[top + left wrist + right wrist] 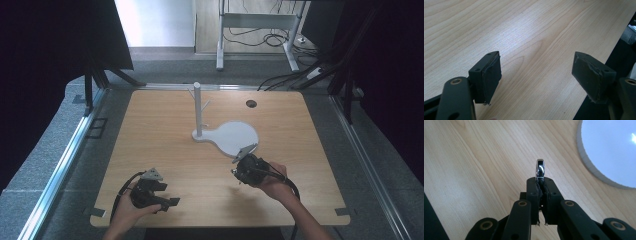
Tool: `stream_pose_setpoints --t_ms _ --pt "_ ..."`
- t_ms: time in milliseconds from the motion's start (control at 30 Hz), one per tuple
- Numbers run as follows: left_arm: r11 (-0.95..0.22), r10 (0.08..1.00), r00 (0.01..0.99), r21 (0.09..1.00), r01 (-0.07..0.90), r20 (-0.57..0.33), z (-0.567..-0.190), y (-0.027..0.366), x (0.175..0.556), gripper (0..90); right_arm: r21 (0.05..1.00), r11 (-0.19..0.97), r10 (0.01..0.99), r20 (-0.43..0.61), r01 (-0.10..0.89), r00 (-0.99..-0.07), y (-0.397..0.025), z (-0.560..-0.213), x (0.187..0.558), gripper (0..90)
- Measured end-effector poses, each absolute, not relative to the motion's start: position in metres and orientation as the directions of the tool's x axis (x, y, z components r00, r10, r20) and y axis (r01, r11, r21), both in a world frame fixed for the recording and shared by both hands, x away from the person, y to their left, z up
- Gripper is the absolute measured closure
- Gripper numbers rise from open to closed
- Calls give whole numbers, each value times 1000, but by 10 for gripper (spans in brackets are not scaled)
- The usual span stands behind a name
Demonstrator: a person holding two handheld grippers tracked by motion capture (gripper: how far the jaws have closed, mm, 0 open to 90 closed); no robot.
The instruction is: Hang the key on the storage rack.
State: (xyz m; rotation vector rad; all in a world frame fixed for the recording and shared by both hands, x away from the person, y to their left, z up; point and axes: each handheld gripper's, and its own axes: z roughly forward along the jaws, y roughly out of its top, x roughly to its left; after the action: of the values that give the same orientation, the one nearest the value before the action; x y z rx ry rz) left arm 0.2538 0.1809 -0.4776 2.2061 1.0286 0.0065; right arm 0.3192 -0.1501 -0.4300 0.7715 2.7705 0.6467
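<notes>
Right gripper [540, 185] jaws clamped on shiny metal piece [540, 169] beside white stand [235, 137]; left gripper [536, 75] jaws wide.

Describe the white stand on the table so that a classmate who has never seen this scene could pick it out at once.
Start at the wooden table and look just beyond its middle. There the white stand rises from a flat round white base. It is the one upright thing on the tabletop, a slim post with short pegs branching off.
</notes>
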Motion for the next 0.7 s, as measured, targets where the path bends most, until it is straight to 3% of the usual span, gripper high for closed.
stream_pose_setpoints --t_ms 700 --pt "-447 674 685 585 676 -276 -479 178 254 240 488 749 550 -78 449 -832 -144 -411 341 845"
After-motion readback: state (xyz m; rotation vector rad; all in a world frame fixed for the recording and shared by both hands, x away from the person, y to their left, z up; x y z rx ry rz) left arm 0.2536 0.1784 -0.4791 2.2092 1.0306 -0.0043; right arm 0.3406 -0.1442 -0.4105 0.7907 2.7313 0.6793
